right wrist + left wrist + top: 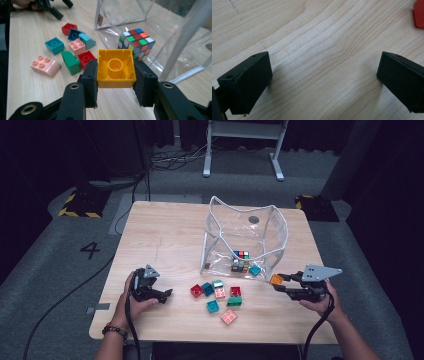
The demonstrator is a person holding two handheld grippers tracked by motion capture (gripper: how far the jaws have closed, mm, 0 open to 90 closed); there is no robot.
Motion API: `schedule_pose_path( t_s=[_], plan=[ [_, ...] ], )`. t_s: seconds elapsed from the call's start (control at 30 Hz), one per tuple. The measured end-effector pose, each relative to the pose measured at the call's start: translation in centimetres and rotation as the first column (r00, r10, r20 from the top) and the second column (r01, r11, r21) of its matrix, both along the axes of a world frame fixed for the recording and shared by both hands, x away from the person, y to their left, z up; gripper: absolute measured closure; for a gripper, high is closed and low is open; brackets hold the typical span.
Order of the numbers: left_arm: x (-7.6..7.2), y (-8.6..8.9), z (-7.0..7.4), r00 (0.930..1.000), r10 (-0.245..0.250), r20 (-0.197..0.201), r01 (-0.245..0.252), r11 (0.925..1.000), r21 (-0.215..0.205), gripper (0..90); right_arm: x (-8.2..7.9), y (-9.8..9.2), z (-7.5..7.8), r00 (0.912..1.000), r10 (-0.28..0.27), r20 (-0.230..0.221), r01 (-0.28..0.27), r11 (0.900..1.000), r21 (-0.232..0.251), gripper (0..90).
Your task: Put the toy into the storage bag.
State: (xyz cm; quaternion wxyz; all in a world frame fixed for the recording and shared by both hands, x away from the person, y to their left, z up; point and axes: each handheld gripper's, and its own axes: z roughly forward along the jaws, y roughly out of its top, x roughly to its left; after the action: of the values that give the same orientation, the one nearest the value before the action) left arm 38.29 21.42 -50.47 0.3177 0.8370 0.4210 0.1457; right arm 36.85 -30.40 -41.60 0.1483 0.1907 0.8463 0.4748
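Currently we hold the orange block (115,68) between the pads of the right gripper (278,281), hollow underside facing its camera, lifted above the desk (165,235) near its right edge, just beside the clear bag (245,237). Inside the bag lies a puzzle cube (137,42). Our left gripper (167,293) rests near the desk's left front corner, jaws spread wide over bare wood. Loose blocks (218,296) sit between the two.

Light wood-grain tabletop (165,235) w/ loose plastic bricks, incl. pale pink two-by-two brick (45,65), teal brick (54,45) & green curved brick (71,62), all lying near centre front.
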Motion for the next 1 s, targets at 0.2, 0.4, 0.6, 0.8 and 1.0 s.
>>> schedule_pose_path(
  t_s=[0.2,0.4,0.6,0.8,1.0],
  plan=[
    [0.0,0.0,0.0,1.0,0.0,0.0,0.0,1.0,0.0,0.3,0.0,-0.8,2.0,0.9993,-0.009,0.037,0.008,1.0,0.013,59.5],
    [0.0,0.0,0.0,1.0,0.0,-0.001,0.0,1.0,-0.001,0.3,0.1,-1.7,4.1,0.9986,-0.013,0.051,0.012,0.999,0.031,59.4],
    [0.0,0.0,0.0,1.0,-0.001,-0.002,0.001,1.0,-0.002,0.3,0.2,-2.1,6.2,0.9976,-0.006,0.069,0.002,0.999,0.046,59.5],
    [0.0,0.0,0.0,1.0,-0.001,-0.001,0.001,1.0,-0.001,0.3,0.2,-1.5,8.0,0.9963,0.008,0.085,-0.011,0.999,0.041,59.4],
    [0.0,0.0,0.0,1.0,0.0,0.0,0.0,1.0,0.001,0.3,0.7,-1.0,9.9,0.9949,0.02,0.099,-0.024,0.999,0.033,59.4]
  ],
)
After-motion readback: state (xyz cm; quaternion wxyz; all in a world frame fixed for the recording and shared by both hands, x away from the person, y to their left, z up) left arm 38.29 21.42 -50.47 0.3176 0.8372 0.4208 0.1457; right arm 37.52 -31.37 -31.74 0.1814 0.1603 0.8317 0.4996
